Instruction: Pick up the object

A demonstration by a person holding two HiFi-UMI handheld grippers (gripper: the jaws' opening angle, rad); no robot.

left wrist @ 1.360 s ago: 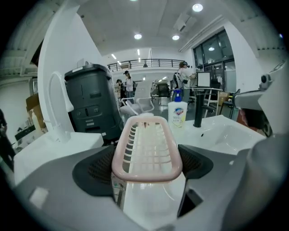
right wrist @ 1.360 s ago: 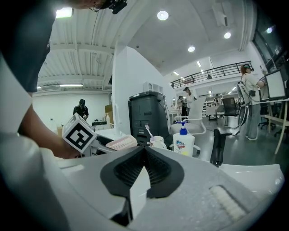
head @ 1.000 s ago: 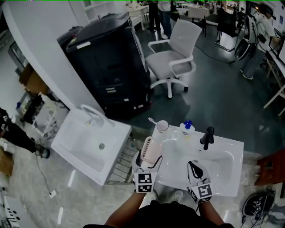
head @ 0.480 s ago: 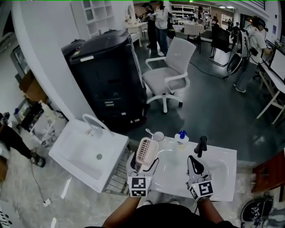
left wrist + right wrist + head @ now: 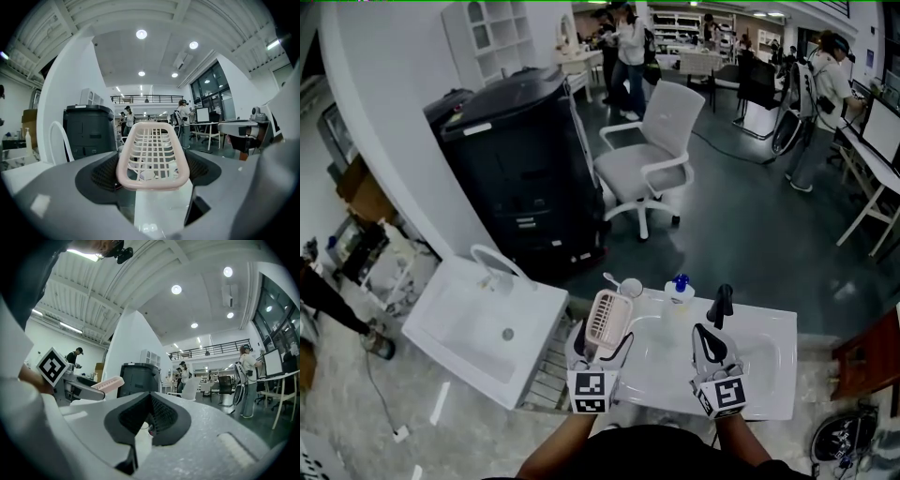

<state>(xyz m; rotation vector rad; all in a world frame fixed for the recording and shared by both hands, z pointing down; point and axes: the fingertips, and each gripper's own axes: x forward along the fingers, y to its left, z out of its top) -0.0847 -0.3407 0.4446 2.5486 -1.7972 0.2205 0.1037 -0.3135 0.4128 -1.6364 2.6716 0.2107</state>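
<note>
The left tongs point(image 5: 152, 188) are pinching the near end of a pink slotted basket point(image 5: 153, 152); in the left gripper view its rim sits between the dark pads and the lattice runs straight out ahead. The right tongs point(image 5: 150, 420) are pressed together with nothing between them - only a pale strip of surface shows below the pads.

Seen from the head view, the left tongs point(image 5: 600, 354) are at the left edge of the white washbasin point(image 5: 769, 375), and the basket point(image 5: 607, 323) rises from them, tilted away from the person; it looks lifted clear of the washbasin, so I judge the pick-up to be done or all but done. The right tongs point(image 5: 710, 345) hover over the bowl of the washbasin, in front of its black tap point(image 5: 722, 305). At the back rim of the washbasin stand a cup point(image 5: 631, 287) and a bottle with a blue cap point(image 5: 680, 289), both just beyond the far end of the basket.

The risk lies in the hold; the basket is gripped by one end only, so most of its length hangs unsupported and the smooth rim could pivot or slide out between the pads if the wrist turns sharply. A hard squeeze might bend the thin plastic instead; and a forward swing could knock over the cup - it is the nearest thing to the free end.
</note>
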